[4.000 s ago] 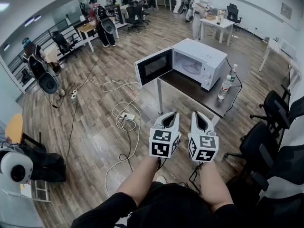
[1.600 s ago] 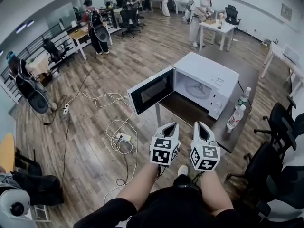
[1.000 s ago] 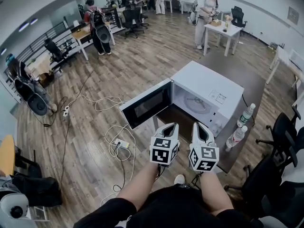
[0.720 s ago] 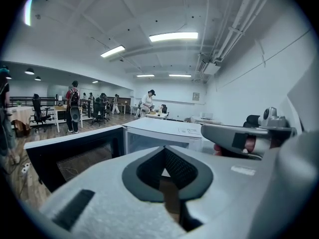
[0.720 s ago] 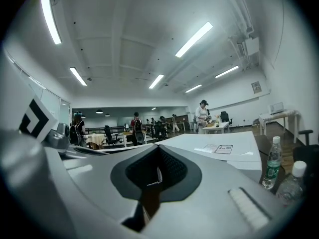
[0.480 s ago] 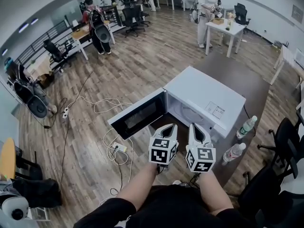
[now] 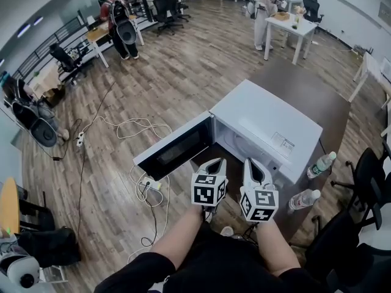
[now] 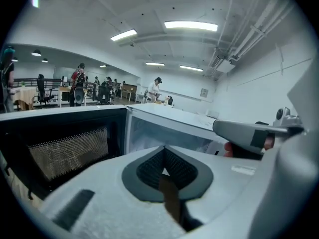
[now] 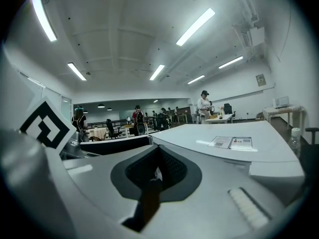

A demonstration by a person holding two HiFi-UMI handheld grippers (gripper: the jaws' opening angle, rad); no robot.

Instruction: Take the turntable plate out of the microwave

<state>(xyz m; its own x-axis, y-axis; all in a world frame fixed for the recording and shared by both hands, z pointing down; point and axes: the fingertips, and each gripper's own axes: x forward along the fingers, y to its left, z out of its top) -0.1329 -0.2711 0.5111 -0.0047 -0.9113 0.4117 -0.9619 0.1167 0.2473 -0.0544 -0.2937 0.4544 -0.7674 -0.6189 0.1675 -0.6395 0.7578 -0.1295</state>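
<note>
The white microwave (image 7: pixel 269 124) stands on a dark table (image 7: pixel 305 87) with its door (image 7: pixel 174 154) swung open to the left. Its pale cavity (image 7: pixel 235 144) faces me; I cannot make out the turntable plate inside it. Both grippers hang side by side just in front of the opening, apart from it. My left gripper (image 7: pixel 218 161) is shut with nothing in it, level with the door's hinge side. My right gripper (image 7: pixel 249 162) is shut and empty too. The left gripper view shows the door mesh (image 8: pixel 65 151) and the cavity (image 8: pixel 159 133) ahead. The right gripper view looks over the microwave's top (image 9: pixel 229 138).
Two water bottles (image 7: pixel 321 163) (image 7: pixel 302 198) stand on the table right of the microwave. White cables (image 7: pixel 143 130) and a power strip (image 7: pixel 146 185) lie on the wood floor at the left. Office chairs (image 7: pixel 366 176) crowd the right. People stand at far tables (image 7: pixel 293 23).
I have walked up to the microwave: it fills more of the head view and sits right ahead. Both grippers went forward and somewhat down with me, still shut and side by side.
</note>
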